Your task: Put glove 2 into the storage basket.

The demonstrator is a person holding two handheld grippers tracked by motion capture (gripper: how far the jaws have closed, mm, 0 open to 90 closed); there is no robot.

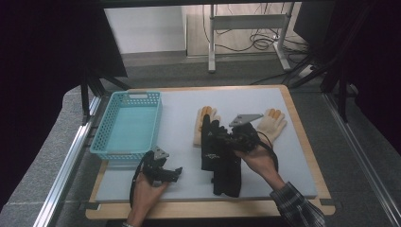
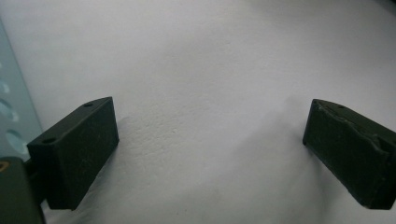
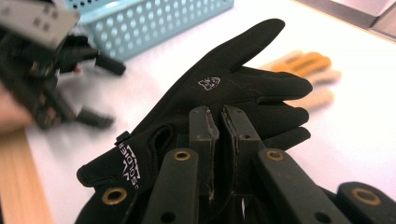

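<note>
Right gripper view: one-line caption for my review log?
Right tool shut on black glove, lifted above white mat; blue basket behind.

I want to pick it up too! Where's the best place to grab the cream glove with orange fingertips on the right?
Probably the cuff of the cream glove, from the side nearest the person. It lies flat, fingers pointing away, so the cuff edge is the closest part. The right gripper is busy, shut on the black glove.
</note>
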